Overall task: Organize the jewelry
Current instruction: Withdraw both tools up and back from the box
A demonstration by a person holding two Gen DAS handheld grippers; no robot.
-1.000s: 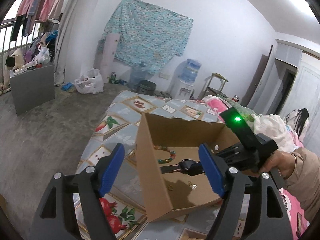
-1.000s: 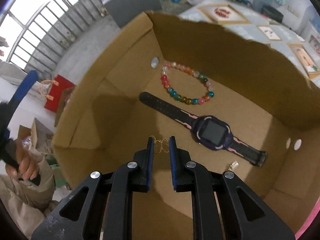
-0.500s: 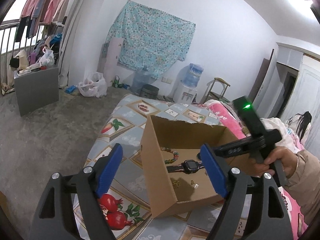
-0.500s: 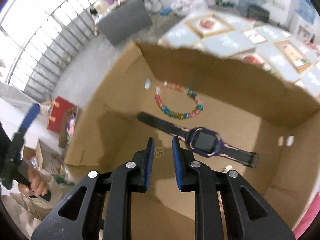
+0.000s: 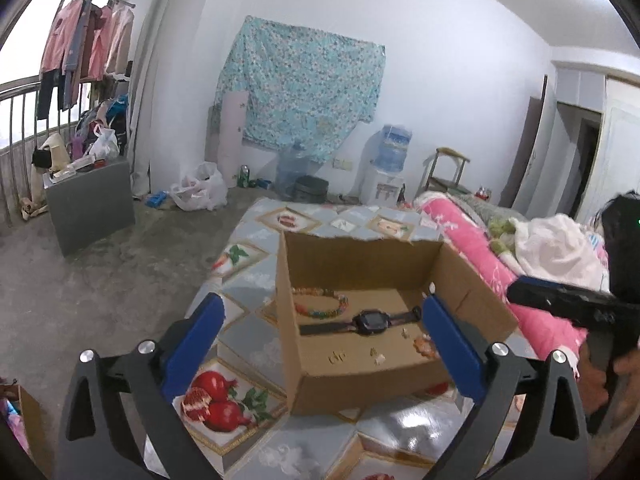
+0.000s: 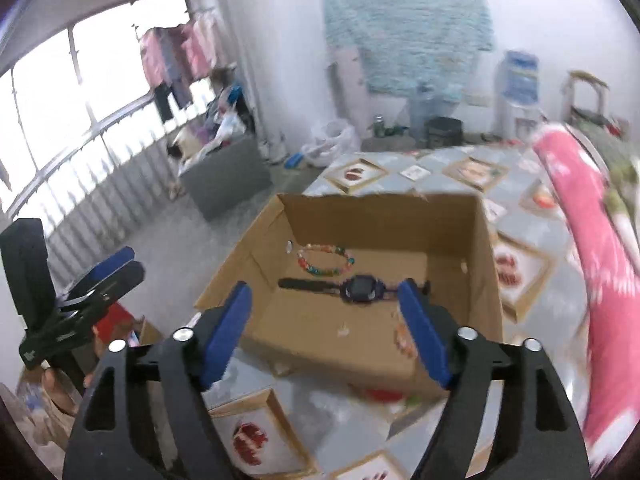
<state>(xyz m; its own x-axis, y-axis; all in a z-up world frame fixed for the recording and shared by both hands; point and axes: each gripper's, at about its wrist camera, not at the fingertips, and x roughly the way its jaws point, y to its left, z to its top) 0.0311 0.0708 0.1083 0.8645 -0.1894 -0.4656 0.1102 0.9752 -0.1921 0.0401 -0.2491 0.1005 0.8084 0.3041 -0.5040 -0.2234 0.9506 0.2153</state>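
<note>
Jewelry lying inside the cardboard box (image 5: pixel 288 320) on the patterned bedcover (image 5: pixel 248 332).
Right gripper (image 6: pixel 326 322) and left gripper (image 5: pixel 322 338) hang above the box, jaws opening with nothing between them. Beaded bracelet (image 5: pixel 320 306), watch (image 5: pixel 366 323) and small earrings (image 5: pixel 338 357) rest on the box floor; no piece shows outside it, so the sorting looks nearly complete.
</note>
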